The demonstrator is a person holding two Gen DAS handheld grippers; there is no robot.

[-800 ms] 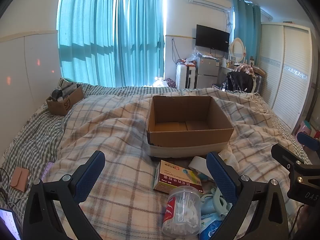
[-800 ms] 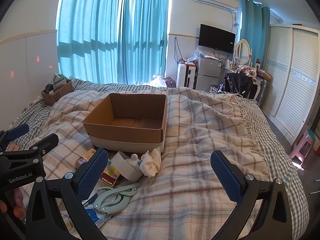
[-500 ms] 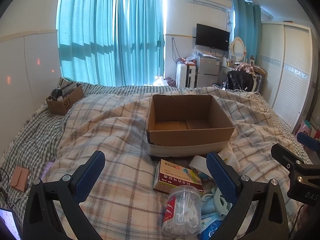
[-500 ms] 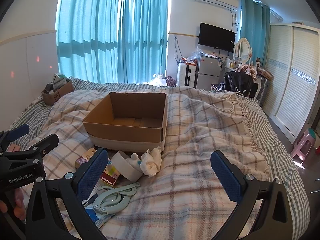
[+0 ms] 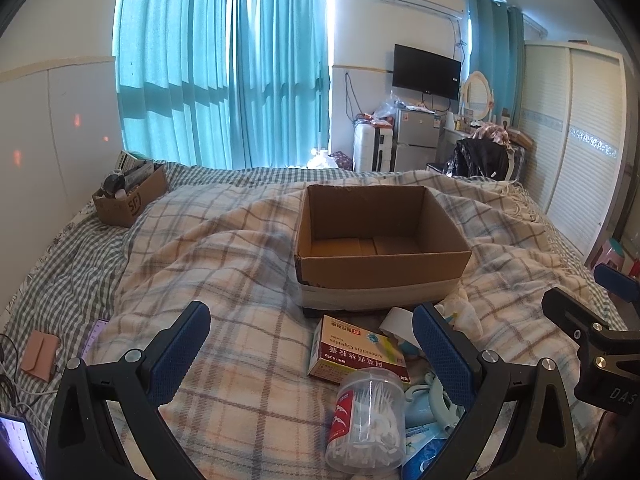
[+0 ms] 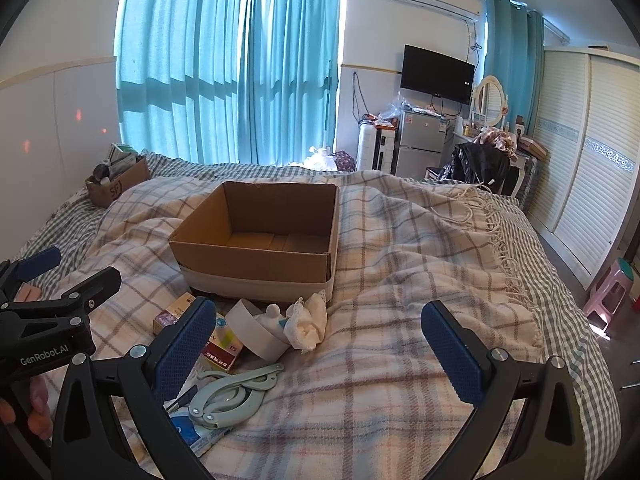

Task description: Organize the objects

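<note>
An empty open cardboard box (image 5: 384, 266) (image 6: 256, 268) sits on the plaid blanket. In front of it lies a pile: a red-and-white medicine box (image 5: 356, 350) (image 6: 218, 350), a clear jar of cotton swabs (image 5: 366, 426), a white paper roll (image 6: 256, 328), a crumpled white cloth (image 6: 308, 320), a pale green folding hanger (image 6: 232, 394) and a blue packet (image 5: 422, 450). My left gripper (image 5: 312, 354) is open and empty above the pile. My right gripper (image 6: 320, 354) is open and empty to the right of the pile.
A small cardboard box (image 5: 130, 196) full of items stands at the bed's far left. A pink wallet (image 5: 38, 354) lies at the left edge. A wardrobe (image 6: 592, 184), fridge (image 6: 420, 146) and stool (image 6: 612, 288) stand beyond the bed.
</note>
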